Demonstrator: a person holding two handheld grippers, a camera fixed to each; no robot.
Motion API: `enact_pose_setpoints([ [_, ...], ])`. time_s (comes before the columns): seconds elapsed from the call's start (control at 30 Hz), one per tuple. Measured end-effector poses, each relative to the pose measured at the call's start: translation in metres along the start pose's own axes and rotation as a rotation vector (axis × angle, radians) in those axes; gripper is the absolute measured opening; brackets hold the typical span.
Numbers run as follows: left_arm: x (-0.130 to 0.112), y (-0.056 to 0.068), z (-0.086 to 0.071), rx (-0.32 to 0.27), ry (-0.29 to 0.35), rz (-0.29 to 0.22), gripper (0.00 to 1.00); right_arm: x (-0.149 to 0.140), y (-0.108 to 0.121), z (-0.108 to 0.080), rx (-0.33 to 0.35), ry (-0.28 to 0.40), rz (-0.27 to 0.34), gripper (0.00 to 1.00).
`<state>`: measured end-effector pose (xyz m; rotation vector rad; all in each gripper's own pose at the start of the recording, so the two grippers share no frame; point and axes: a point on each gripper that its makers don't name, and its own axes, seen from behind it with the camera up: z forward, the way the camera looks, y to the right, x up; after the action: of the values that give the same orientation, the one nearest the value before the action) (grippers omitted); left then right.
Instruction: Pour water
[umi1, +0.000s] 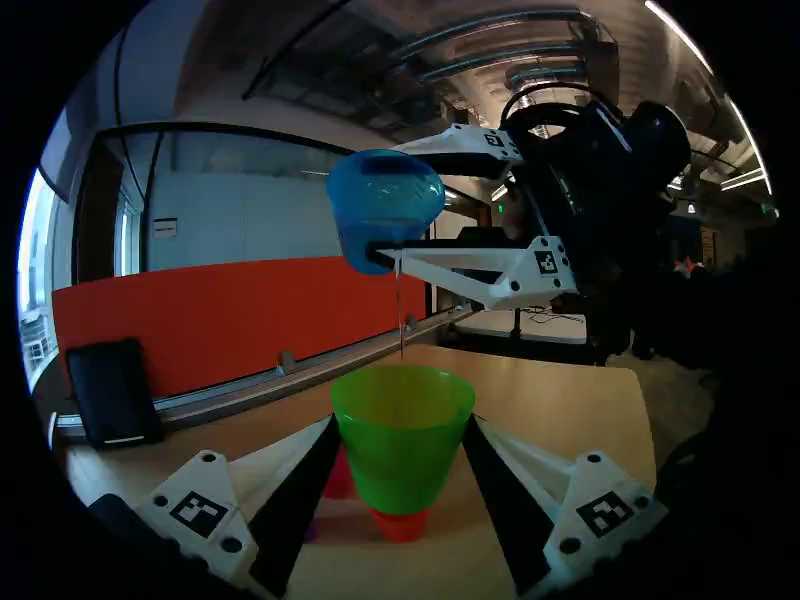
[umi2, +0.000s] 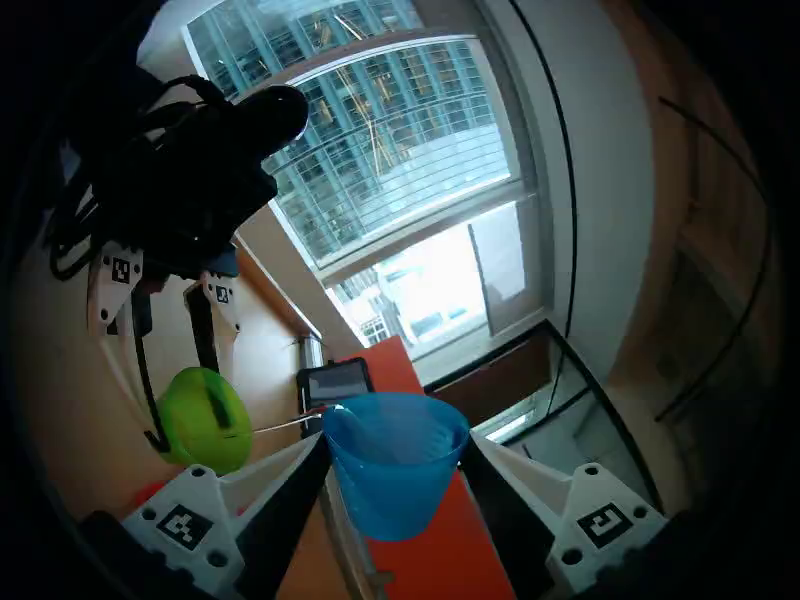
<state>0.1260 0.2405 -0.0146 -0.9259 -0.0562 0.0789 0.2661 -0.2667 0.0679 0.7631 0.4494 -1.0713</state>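
Note:
In the left gripper view my left gripper (umi1: 402, 445) is shut on a green cup (umi1: 402, 432), held upright just above the wooden table (umi1: 560, 390). Above it my right gripper (umi1: 385, 205) holds a blue cup (umi1: 384, 203) tipped over, and a thin stream of water (umi1: 400, 315) falls from its rim into the green cup. In the right gripper view my right gripper (umi2: 395, 465) is shut on the blue cup (umi2: 393, 460), and a fine thread of water (umi2: 285, 424) runs toward the green cup (umi2: 203, 418) held by the left gripper (umi2: 175, 330).
Small red (umi1: 400, 524) and pink (umi1: 338, 478) cups stand on the table under the green cup. A dark tablet (umi1: 112, 392) leans against an orange partition (umi1: 230, 315) at the table's far edge. Large windows (umi2: 400, 150) lie beyond.

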Motion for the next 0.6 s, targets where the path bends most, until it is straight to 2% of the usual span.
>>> enact_pose_setpoints([
  [0.6, 0.003, 0.006, -0.002, -0.011, 0.002, 0.006, 0.85, 0.008, 0.018, 0.000, -0.032, 0.006, -0.115, 0.90],
])
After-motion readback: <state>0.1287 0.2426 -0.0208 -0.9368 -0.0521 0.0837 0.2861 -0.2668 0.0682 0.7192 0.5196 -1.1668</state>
